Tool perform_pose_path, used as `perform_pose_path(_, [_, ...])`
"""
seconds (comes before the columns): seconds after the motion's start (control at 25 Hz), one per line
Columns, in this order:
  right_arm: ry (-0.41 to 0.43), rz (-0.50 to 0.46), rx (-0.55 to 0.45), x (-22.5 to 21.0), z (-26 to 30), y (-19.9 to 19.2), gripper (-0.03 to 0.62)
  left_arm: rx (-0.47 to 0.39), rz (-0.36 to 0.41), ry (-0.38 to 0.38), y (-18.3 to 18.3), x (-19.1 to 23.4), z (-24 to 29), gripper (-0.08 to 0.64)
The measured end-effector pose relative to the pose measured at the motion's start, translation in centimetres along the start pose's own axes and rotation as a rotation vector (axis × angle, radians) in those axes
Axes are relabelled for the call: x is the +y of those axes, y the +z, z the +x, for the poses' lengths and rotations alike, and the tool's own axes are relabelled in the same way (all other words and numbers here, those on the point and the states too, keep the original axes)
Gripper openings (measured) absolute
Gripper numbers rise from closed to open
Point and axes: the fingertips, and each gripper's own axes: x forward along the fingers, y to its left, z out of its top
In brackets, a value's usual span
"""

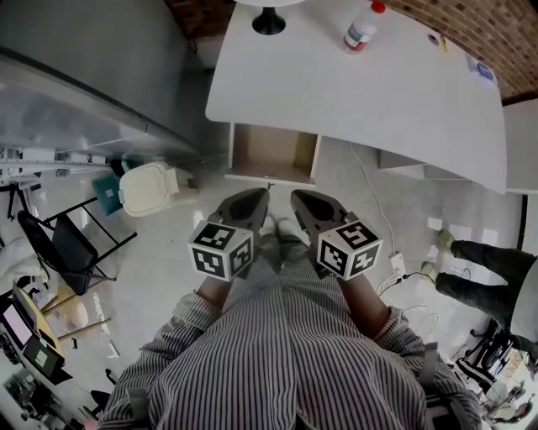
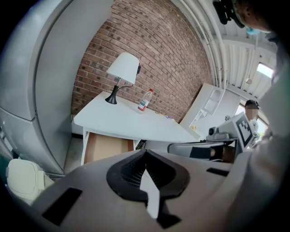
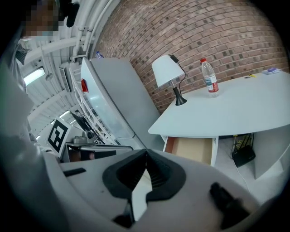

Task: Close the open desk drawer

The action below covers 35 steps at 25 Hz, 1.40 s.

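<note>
The white desk (image 1: 361, 84) has its drawer (image 1: 273, 154) pulled open toward me, showing a bare light-brown inside. Both grippers hang in front of my striped shirt, short of the drawer front and not touching it. My left gripper (image 1: 256, 201) is shut with nothing between its jaws, and my right gripper (image 1: 304, 203) beside it is also shut and empty. In the left gripper view the drawer (image 2: 106, 147) lies beyond the closed jaws (image 2: 145, 152). In the right gripper view the drawer (image 3: 192, 149) sits ahead and to the right of the closed jaws (image 3: 146, 152).
A lamp (image 1: 269, 18) and a plastic bottle (image 1: 361, 29) stand on the desk. A white bin (image 1: 147, 189) sits on the floor left of the drawer, a black folding chair (image 1: 67, 243) further left. Cables (image 1: 403, 277) and another person's legs (image 1: 479, 260) are at the right.
</note>
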Motion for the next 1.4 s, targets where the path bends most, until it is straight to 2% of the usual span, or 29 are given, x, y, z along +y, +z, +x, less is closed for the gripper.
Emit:
perform_pose_path(0.36, [-0.008, -0.002, 0.02, -1.2, 2.4, -1.1, 0.017, 0.043, -0.016, -0.016, -2.5, 1.1, 1.3, 0.012])
perform_pose_path(0.52, [-0.013, 0.024, 0.029, -2.5, 3.3, -2.0, 0.017, 0.077, -0.04, -0.012, -4.3, 1.7, 2.7, 0.012])
perform_pose_path(0.92, [-0.042, 0.087, 0.066, -6.0, 4.7, -6.1, 0.017, 0.106, -0.106, 0.009, -7.4, 4.2, 5.8, 0.012])
perform_pose_path(1.2, [-0.029, 0.099, 0.104, -7.2, 6.6, -9.1, 0.017, 0.134, -0.089, 0.014, -9.8, 6.2, 7.7, 0.012])
perform_pose_path(1.4, [-0.029, 0.113, 0.113, -7.8, 7.7, -10.7, 0.017, 0.144, -0.106, 0.002, -11.2, 6.9, 9.2, 0.012])
